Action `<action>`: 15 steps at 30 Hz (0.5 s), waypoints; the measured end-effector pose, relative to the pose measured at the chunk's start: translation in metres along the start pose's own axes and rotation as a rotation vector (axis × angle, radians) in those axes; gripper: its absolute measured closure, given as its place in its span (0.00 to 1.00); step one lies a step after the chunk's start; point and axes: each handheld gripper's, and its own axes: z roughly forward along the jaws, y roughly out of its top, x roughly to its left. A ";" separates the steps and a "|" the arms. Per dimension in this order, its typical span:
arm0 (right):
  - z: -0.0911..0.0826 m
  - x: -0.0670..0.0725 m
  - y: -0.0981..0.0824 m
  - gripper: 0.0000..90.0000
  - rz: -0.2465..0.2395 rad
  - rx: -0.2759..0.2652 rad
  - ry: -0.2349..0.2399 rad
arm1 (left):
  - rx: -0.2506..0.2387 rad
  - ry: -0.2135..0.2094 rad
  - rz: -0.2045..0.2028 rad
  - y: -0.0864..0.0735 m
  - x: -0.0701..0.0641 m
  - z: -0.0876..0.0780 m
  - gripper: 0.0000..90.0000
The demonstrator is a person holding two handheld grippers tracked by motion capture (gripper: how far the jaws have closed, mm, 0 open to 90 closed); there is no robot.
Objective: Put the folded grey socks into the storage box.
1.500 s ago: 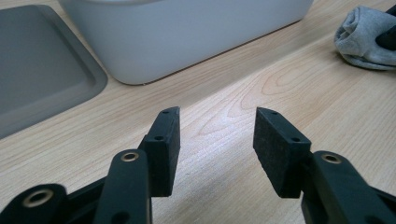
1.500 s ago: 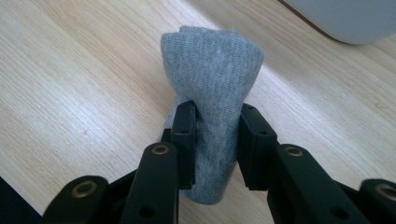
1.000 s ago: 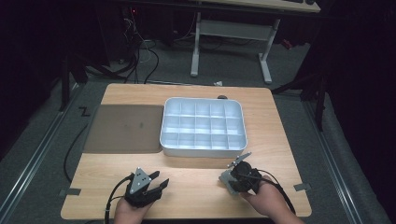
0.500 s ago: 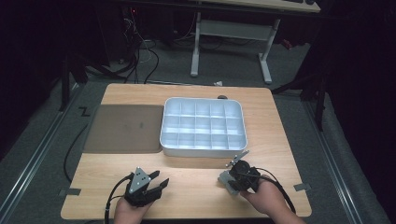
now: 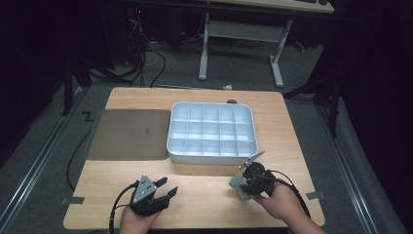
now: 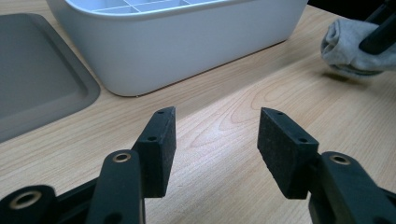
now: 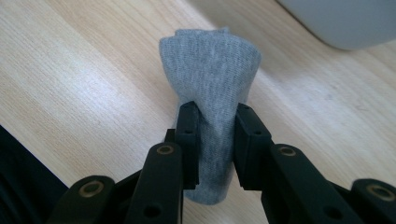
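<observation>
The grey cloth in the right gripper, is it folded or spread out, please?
Folded: the grey cloth is a bunched roll pinched between the right gripper's jaws above the table.

- A light wooden table (image 5: 204,195) stands on a grey floor, with dark surroundings beyond it.
- A white tray (image 5: 212,157) split into a grid of small compartments sits near the table's middle, toward the right.
- A flat grey-brown mat (image 5: 127,134) lies just beside the tray's left edge.
- The left gripper (image 5: 164,190) rests low over the near left part of the table, its jaws spread with nothing between them, having just opened wider.
- The right gripper (image 5: 242,191) is at the near right, just in front of the tray, its jaws pinched on a small grey cloth (image 5: 237,184).
</observation>
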 end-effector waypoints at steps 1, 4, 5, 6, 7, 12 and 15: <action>-0.002 -0.001 0.000 0.83 0.000 0.000 -0.007 | 0.000 0.003 0.001 0.000 0.000 -0.001 0.53; -0.010 -0.005 0.000 0.83 0.005 -0.005 -0.019 | -0.007 0.011 -0.005 0.000 0.001 -0.002 0.52; -0.014 -0.007 0.001 0.83 0.000 -0.008 -0.024 | -0.008 0.015 -0.005 0.000 0.001 -0.003 0.52; -0.018 -0.009 0.001 0.83 0.006 -0.012 -0.029 | -0.009 0.017 -0.007 -0.001 0.001 -0.003 0.52; -0.021 -0.010 0.002 0.83 0.013 -0.015 -0.030 | -0.010 0.017 -0.009 -0.001 0.001 -0.003 0.52; -0.035 -0.019 0.006 0.83 0.015 -0.024 -0.029 | -0.007 0.020 -0.006 -0.001 0.003 -0.003 0.51; -0.041 -0.023 0.010 0.83 0.015 -0.026 -0.037 | -0.004 0.020 -0.007 -0.002 0.004 -0.003 0.51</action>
